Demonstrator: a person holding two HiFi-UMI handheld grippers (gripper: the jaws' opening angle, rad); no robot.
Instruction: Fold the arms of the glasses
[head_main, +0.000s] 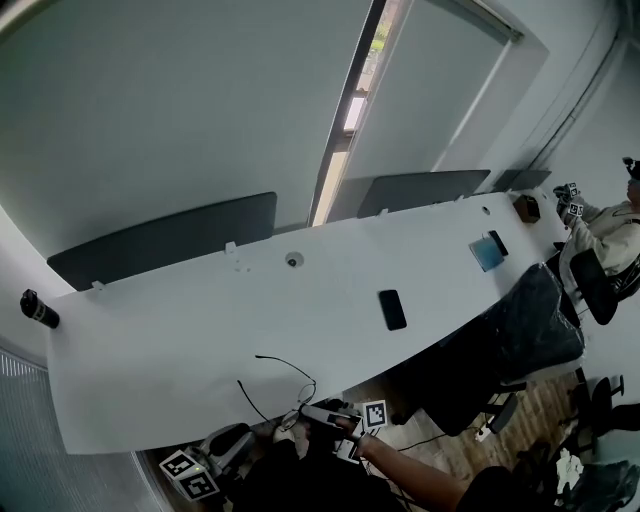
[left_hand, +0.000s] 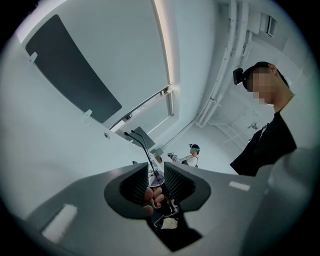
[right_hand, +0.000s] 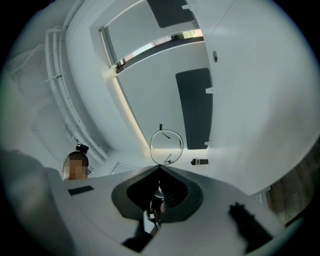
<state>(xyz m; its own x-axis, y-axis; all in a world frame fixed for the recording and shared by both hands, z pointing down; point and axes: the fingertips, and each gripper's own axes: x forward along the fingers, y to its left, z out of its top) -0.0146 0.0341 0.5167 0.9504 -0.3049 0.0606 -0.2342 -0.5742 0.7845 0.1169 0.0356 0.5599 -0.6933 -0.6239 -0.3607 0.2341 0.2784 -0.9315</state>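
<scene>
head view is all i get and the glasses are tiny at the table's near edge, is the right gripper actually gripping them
observer: Yes. The right gripper view shows the right gripper with its jaws closed on the frame of the glasses, which stick out beyond the tips.
operator: and the left one
observer: The left gripper is open. In its own view the jaws stand apart with a lens between them, and the pads do not seem to press on it.
</scene>
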